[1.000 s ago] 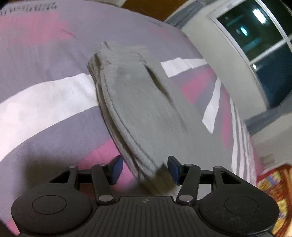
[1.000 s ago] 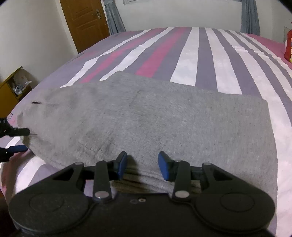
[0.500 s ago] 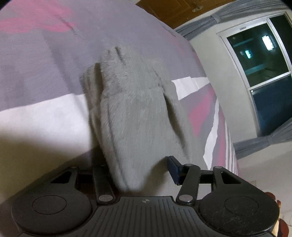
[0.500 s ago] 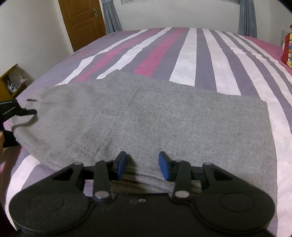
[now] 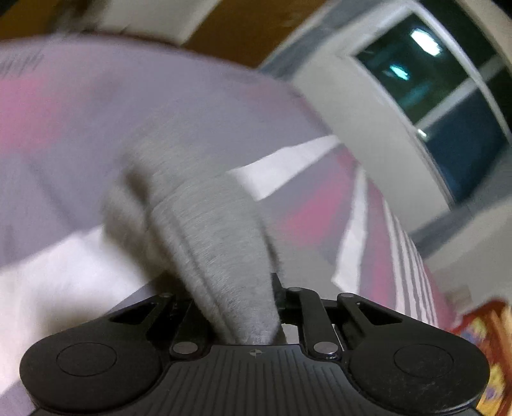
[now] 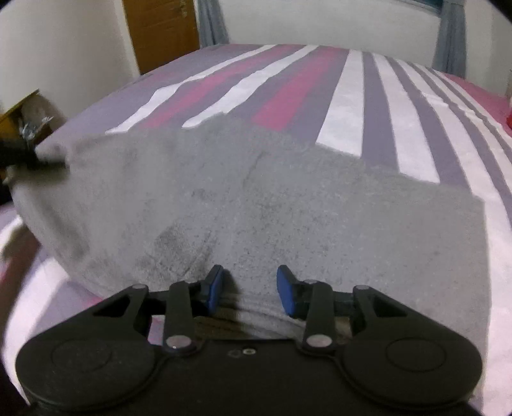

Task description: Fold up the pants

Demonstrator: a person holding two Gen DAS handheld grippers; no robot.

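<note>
Grey pants (image 6: 256, 198) lie folded lengthwise across the striped bed (image 6: 352, 96). My left gripper (image 5: 235, 289) is shut on one end of the pants (image 5: 208, 230), and the cloth runs out from between its fingers, blurred by motion. In the right wrist view that same left gripper (image 6: 48, 161) holds the far left corner of the pants raised off the bed. My right gripper (image 6: 250, 289) stands open low over the near edge of the pants. Its blue pads (image 6: 215, 288) are apart, with cloth lying between them unpinched.
A wooden door (image 6: 160, 32) and curtains (image 6: 211, 22) stand beyond the bed. A dark window (image 5: 448, 96) is on the right in the left wrist view. A small yellow cabinet (image 6: 19, 112) sits left of the bed. A colourful box (image 5: 486, 336) lies at the bed's edge.
My left gripper has shut on the end of the pants and lifted it off the bed, carrying it sideways. My right gripper has stayed in place with its jaws unchanged.
</note>
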